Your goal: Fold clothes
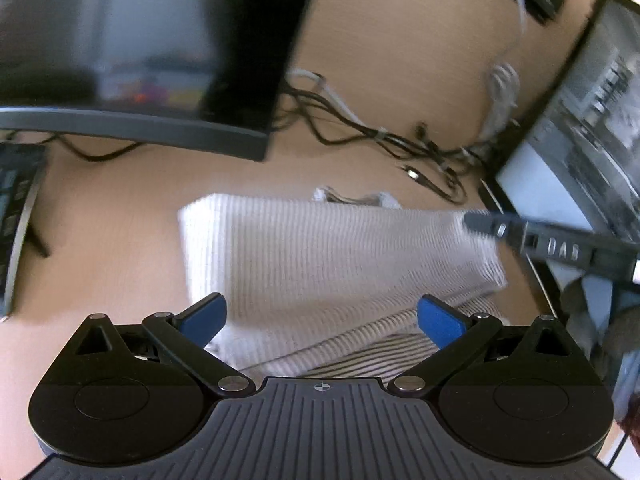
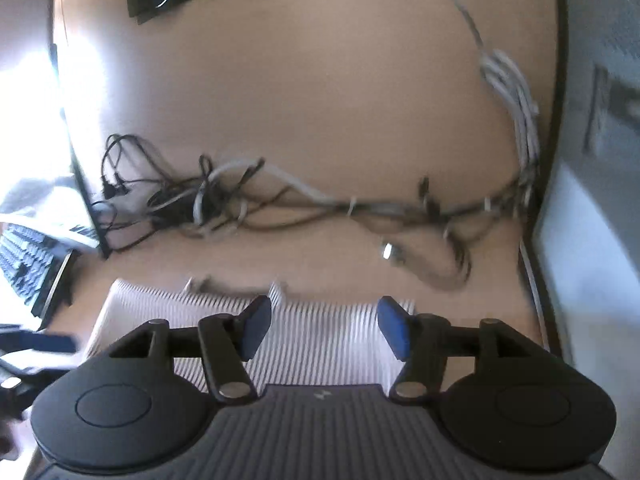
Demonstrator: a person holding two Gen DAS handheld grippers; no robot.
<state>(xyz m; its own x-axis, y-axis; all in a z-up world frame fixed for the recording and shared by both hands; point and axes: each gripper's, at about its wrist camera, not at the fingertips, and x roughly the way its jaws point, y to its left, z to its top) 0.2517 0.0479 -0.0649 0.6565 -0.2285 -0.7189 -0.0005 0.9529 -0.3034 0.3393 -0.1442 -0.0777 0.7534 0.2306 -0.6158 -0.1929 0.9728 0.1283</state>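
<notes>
One folded striped garment (image 1: 320, 248), two open hand-held grippers, left (image 1: 322, 320), right (image 2: 324, 326)

I'm over a tan wood desk (image 2: 320, 92) w/ a dark monitor (image 1: 140, 40) at left, keyboard (image 2: 28, 260) under it, tangled black & white cables (image 2: 248, 200) across the back, and bright daylight glare (image 2: 28, 92) from the left.

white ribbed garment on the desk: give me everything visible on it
The white ribbed knit garment lies folded into a rough rectangle on the tan wooden desk, layered edges stacked at its near side over a dark-striped part. A tag or collar peeks out at its far edge. Black and white cables lie beyond it, apart. Neither gripper's blue-padded fingers grip it.
</notes>
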